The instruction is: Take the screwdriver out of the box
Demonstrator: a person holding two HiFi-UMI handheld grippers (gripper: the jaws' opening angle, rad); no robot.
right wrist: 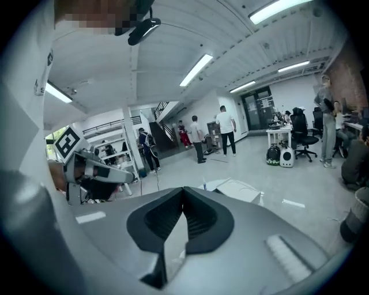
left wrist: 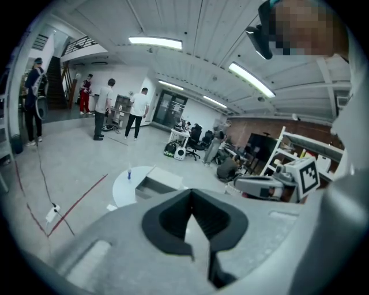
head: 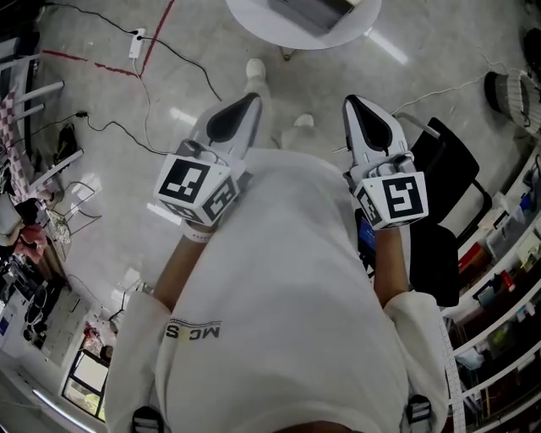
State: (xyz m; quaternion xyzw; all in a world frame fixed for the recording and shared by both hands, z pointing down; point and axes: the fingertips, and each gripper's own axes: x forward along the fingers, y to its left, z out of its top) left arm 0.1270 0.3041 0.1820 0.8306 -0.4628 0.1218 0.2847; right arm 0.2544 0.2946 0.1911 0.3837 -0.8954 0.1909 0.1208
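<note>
A round white table [head: 254, 21] stands ahead of me, with a grey box [head: 308, 10] on it at the top edge of the head view. No screwdriver shows in any view. I hold both grippers close to my chest, well short of the table. My left gripper [head: 252, 97] is shut with nothing between its jaws, and so is my right gripper [head: 351, 101]. In the left gripper view the jaw tips of the left gripper [left wrist: 190, 193] meet below the box [left wrist: 155, 183]. The right gripper [right wrist: 183, 190] points at the box [right wrist: 233, 189] too.
A black chair [head: 448, 169] stands at my right, beside shelves [head: 499, 279] full of items. Cables and a power strip [head: 135, 42] lie on the floor at left. A small blue bottle [left wrist: 128, 173] stands on the table. Several people [left wrist: 106, 115] stand far off.
</note>
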